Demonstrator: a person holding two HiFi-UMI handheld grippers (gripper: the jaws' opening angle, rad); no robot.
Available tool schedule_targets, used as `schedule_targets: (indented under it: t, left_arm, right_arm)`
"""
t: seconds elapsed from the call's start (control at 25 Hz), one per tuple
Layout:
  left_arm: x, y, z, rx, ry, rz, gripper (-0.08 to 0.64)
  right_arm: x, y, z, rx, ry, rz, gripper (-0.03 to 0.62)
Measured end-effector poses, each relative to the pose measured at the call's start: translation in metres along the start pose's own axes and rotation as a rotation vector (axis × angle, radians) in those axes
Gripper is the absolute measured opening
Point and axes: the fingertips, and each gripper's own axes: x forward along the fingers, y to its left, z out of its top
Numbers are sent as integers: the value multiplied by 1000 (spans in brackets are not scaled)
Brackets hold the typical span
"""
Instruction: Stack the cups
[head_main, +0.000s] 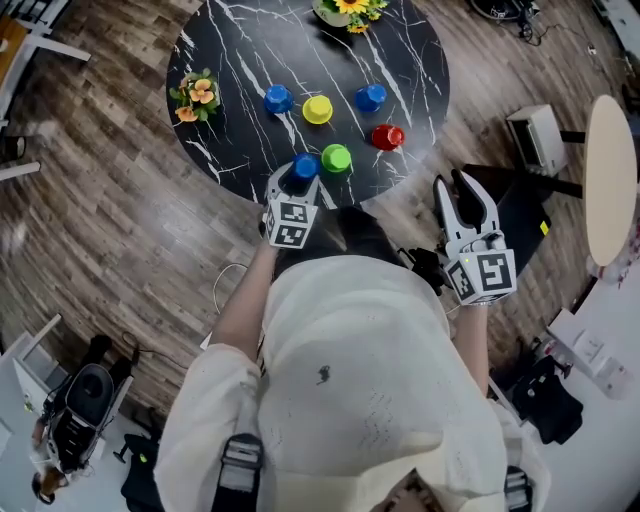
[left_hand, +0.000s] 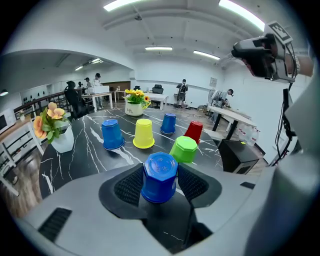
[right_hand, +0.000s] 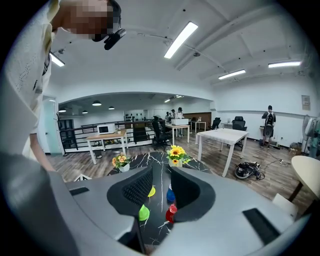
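**Stock of the stacking job: one cup in hand, none stacked**

- Left gripper (left_hand: 160, 176): we list it as closed on the near blue cup (left_hand: 159, 167). A ribbed pad meets the cup wall on each side, roughly at mid-height. The cup is upside down at the near edge of the table (head_main: 240, 60). We cannot tell whether its rim has left the marble.
- Right gripper (right_hand: 161, 189): jaws partly apart with nothing between them. It is held off the table's right side, over the floor.
- Green cup (head_main: 336, 158): upside down, just beside the held cup on its right, and the closest candidate base.
- Yellow cup (head_main: 317, 109), red cup (head_main: 387, 136), left blue cup (head_main: 278, 98) and far blue cup (head_main: 370, 97): all upside down, each apart from the others, further in on the table.
- Two flower pots: one at the table's left edge (head_main: 195, 95), one at its far edge (head_main: 350, 8).

Handling note, as we judge it: we should lift the blue cup straight up until its rim clears the green cup's top. We should keep it level, centre it over the chosen base, lower it until it seats, and only then part the jaws. The green cup is so close that a sideways drag would probably knock it.
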Motion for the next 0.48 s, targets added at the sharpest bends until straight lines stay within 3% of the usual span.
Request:
schedule_targets:
  t: [0.48]
  left_arm:
    - [7,-7,0,9,12,32,239]
  right_arm:
    - [-8,-18,-5,10,-2,-6,124]
